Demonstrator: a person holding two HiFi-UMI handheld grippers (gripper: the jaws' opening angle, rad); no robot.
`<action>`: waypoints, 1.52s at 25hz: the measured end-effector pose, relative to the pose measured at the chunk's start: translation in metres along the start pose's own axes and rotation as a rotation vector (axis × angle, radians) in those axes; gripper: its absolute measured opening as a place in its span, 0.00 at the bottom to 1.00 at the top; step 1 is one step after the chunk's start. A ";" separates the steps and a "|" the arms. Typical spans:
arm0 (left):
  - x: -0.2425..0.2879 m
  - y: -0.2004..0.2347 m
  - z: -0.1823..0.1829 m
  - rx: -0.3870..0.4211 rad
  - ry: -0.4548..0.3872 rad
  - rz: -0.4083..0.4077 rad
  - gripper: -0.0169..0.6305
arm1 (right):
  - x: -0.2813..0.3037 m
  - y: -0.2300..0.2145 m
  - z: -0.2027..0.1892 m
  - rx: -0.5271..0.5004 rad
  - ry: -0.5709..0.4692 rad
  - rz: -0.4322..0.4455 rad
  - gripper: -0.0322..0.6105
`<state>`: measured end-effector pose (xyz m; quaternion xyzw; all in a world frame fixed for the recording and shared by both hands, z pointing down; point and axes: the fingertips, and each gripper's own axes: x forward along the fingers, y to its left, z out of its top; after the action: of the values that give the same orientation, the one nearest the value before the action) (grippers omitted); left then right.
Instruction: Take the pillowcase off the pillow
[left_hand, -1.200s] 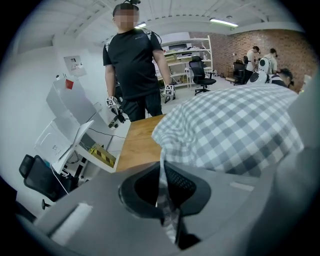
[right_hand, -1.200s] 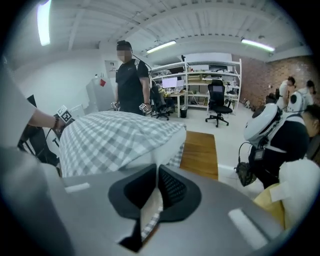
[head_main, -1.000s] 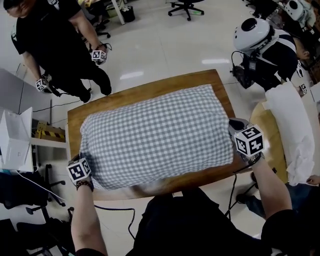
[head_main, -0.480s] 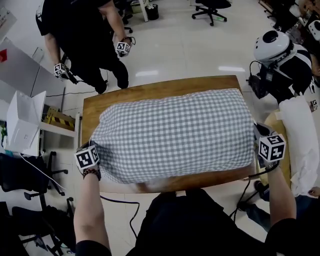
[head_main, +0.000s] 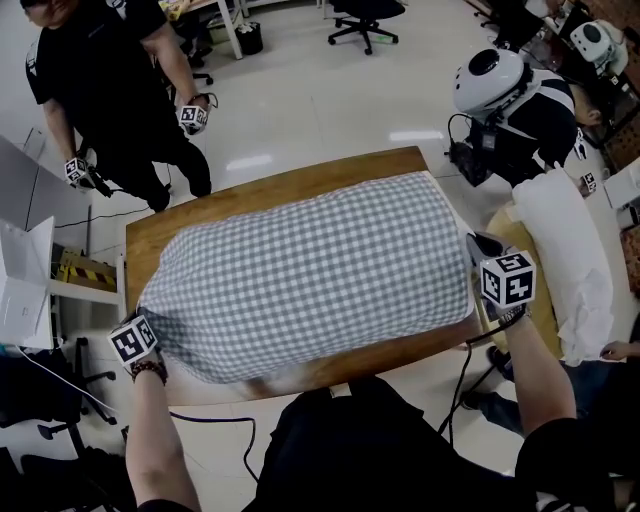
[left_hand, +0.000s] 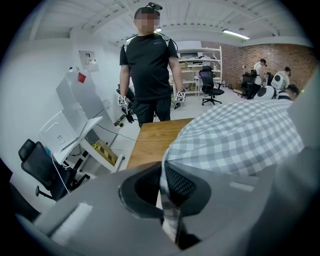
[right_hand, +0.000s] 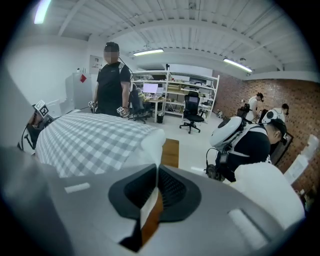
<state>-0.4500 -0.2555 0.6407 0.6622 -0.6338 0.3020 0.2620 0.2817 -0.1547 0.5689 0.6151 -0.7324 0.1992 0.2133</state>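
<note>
A pillow in a grey-and-white checked pillowcase (head_main: 300, 275) lies lengthwise on the wooden table (head_main: 200, 205). At the pillow's near-left corner my left gripper (head_main: 148, 322) is shut on a fold of the checked pillowcase (left_hand: 235, 140); the cloth runs down between the jaws of the left gripper (left_hand: 167, 172). My right gripper (head_main: 474, 248) is at the pillow's right end. In the right gripper view the right gripper (right_hand: 156, 172) is shut on a white fabric corner (right_hand: 152, 142) that sticks out past the checked pillowcase (right_hand: 90, 140). It looks like the pillow's own corner.
A person in black (head_main: 110, 70) stands at the table's far left, a gripper in each hand. Another person with a white helmet (head_main: 490, 75) sits at the right by a second table holding a white pillow (head_main: 560, 250). White shelving (head_main: 20, 290) stands left; office chairs behind.
The head view has swung about. Both grippers keep their grips at the pillow's two ends. My left hand sits slightly further out toward the table's near-left corner.
</note>
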 end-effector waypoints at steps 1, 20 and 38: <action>-0.001 0.002 -0.001 -0.004 -0.001 0.001 0.04 | -0.002 -0.001 -0.001 0.000 0.001 -0.006 0.06; -0.015 0.002 -0.013 -0.026 -0.023 0.034 0.04 | -0.019 -0.055 -0.025 0.041 0.002 -0.083 0.06; -0.001 -0.036 -0.027 0.016 -0.023 0.060 0.04 | -0.013 -0.105 -0.053 0.094 0.047 -0.102 0.06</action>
<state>-0.4160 -0.2330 0.6599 0.6483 -0.6539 0.3074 0.2402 0.3910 -0.1322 0.6085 0.6562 -0.6848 0.2364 0.2112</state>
